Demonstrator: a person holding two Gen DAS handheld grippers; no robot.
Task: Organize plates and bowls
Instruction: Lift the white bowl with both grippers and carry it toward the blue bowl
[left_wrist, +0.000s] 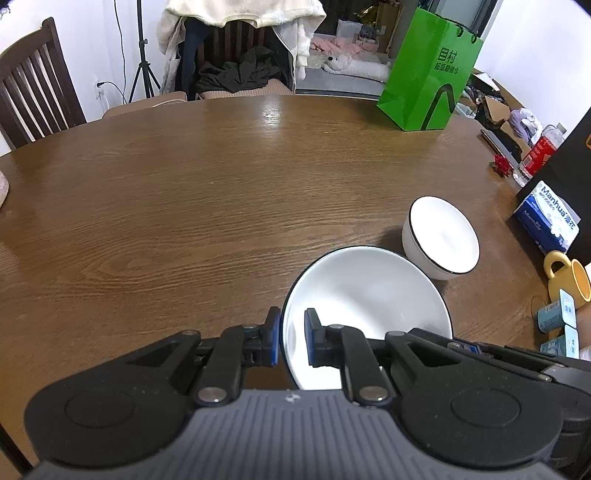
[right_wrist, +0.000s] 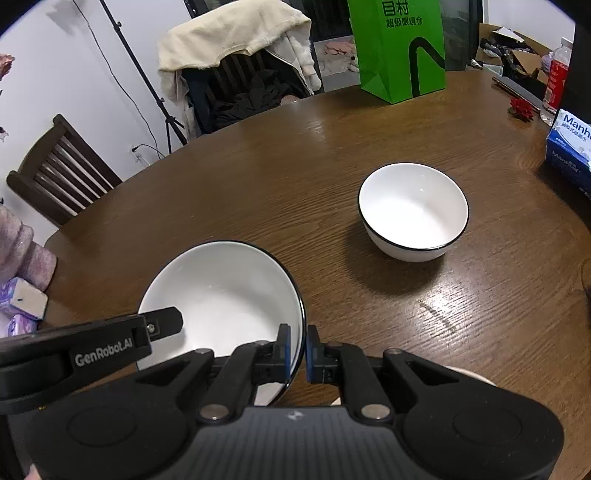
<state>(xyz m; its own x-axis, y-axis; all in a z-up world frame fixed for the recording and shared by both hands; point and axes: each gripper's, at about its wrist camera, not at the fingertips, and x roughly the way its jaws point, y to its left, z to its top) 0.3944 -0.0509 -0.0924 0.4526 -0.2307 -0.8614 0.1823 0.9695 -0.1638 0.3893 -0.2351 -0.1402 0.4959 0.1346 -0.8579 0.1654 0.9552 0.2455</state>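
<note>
A wide white bowl with a dark rim (left_wrist: 369, 295) (right_wrist: 225, 295) is held tilted over the brown table (left_wrist: 184, 206) (right_wrist: 295, 177). My left gripper (left_wrist: 291, 338) is shut on its left rim, one pad inside and one outside. My right gripper (right_wrist: 297, 352) is shut on its right rim in the same way. The left gripper's body (right_wrist: 92, 350) shows in the right wrist view. A smaller, deeper white bowl with a dark rim (left_wrist: 441, 238) (right_wrist: 413, 210) stands upright on the table, just beyond and to the right.
A green paper bag (left_wrist: 428, 74) (right_wrist: 400, 48) stands at the far edge. A tissue box (left_wrist: 548, 218) (right_wrist: 570, 147), a yellow mug (left_wrist: 569, 280), small boxes and a bottle (left_wrist: 539, 151) line the right side. Chairs (left_wrist: 33, 88) stand behind the table.
</note>
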